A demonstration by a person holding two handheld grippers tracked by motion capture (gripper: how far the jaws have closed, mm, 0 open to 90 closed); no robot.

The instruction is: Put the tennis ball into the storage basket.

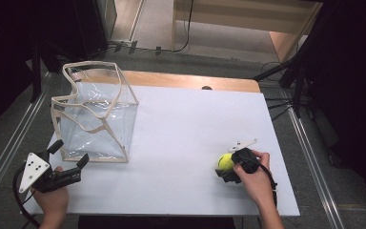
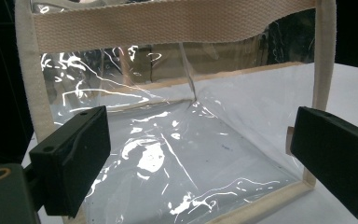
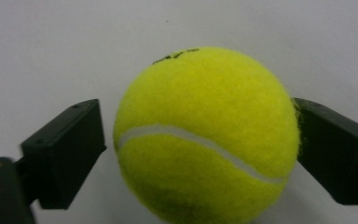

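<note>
A: Ball (image 1: 226,162) sits on the white table (image 1: 181,143), well right of the clear bag (image 1: 95,114)?

B: Yes. Right gripper (image 1: 228,168) straddles it, jaws apart: one touching, a gap at the other. Left gripper (image 1: 69,155) waits just before the bag, jaws spread, holding nothing.
</note>
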